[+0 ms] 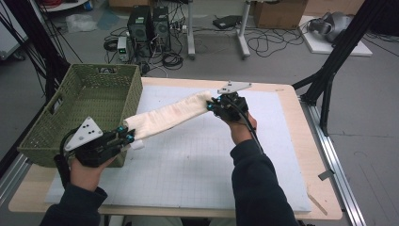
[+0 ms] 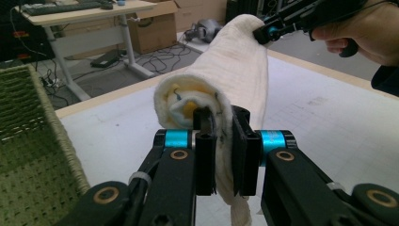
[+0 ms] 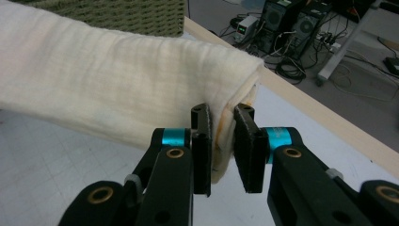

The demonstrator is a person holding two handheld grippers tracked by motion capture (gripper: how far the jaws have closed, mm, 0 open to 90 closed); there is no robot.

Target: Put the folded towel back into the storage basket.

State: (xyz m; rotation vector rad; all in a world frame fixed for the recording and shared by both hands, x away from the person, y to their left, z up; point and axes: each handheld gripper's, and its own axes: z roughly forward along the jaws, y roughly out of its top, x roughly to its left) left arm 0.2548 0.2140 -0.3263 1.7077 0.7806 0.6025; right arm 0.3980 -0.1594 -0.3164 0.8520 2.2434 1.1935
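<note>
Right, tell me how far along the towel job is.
Done: the cream towel is folded into a long roll and lifted off the white mat. In hand: the left tongs pinch one end and the right tongs the other, so it hangs between them beside the green basket. Left, most likely: carry it over the rim and lay it in the basket, which has no towel in it yet.

Cream cloth point(image 1: 164, 117), faint woven grid, yellow inside the rolled end. Olive-green woven basket point(image 1: 89, 94). White mat point(image 1: 188, 165) with fine grey grid on pale wood counter point(image 1: 320, 188). Black left gripper point(image 1: 126, 136) and right gripper point(image 1: 212, 105), each with 2 cyan bands, brass-coloured pivots, grey plate. Dark navy sleeves point(image 1: 259, 183).
</note>
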